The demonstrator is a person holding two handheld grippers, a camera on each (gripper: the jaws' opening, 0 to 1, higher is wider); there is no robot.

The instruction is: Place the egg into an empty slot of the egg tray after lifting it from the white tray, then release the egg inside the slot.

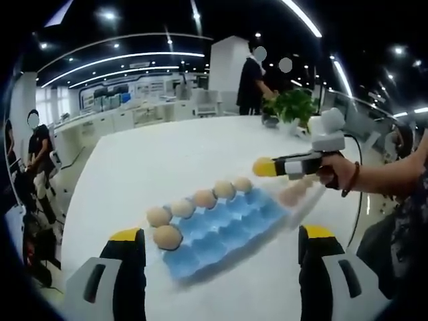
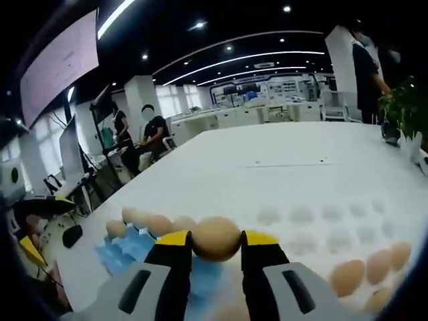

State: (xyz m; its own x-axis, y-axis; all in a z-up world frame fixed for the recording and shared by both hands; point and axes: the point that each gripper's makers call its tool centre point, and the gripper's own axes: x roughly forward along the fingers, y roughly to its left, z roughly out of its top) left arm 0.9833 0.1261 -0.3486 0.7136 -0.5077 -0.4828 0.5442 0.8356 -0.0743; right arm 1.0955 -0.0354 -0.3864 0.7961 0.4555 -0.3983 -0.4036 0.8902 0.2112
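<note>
Brown egg [image 2: 215, 239] clamped in right claw [image 2: 216, 242] above blue egg tray [image 1: 224, 234]; left claw [image 1: 221, 235] wide open, empty.

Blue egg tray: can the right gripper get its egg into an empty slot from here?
Probably yes: the right gripper holds an egg over the blue egg tray, whose near rows look empty, with nothing between.

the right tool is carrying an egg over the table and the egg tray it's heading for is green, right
Not quite: the egg tray is blue, as the left gripper view shows. The rest holds: the right tool grips an egg over the table.
</note>
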